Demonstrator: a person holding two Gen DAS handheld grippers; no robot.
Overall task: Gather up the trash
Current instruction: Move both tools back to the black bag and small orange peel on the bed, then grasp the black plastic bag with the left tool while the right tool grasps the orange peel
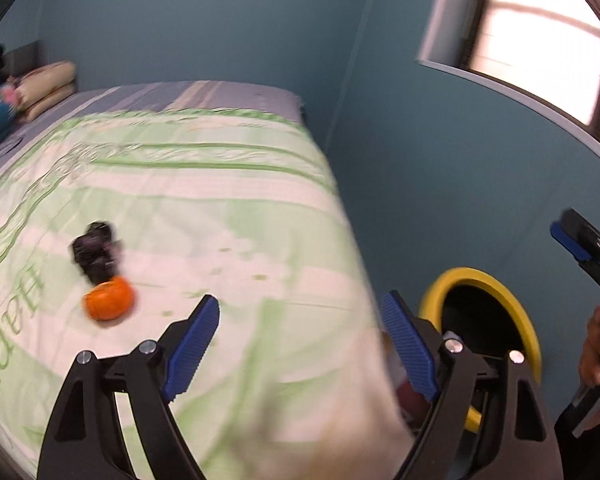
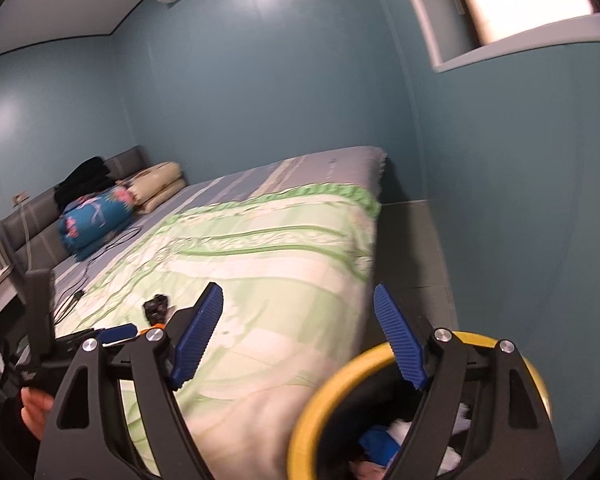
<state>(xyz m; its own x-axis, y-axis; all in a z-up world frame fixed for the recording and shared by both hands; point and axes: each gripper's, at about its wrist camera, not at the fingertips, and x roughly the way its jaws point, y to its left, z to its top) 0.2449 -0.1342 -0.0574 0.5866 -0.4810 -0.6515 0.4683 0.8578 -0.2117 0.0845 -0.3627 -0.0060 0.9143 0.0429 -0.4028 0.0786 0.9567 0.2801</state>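
We see an orange peel (image 1: 109, 298) and a crumpled black wrapper (image 1: 96, 249) touching it, both blurred, lying on the bed (image 1: 204, 216) well in from its foot edge. A yellow-rimmed bin (image 1: 496, 320) stands on the floor just beside the bed's corner, scraps inside. Our left gripper (image 1: 300, 344) and right gripper (image 2: 298, 336) hang with jaws wide apart, holding nothing, open quilt around the trash.

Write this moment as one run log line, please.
left gripper: open, empty | right gripper: open, empty | orange peel, black wrapper: on bed
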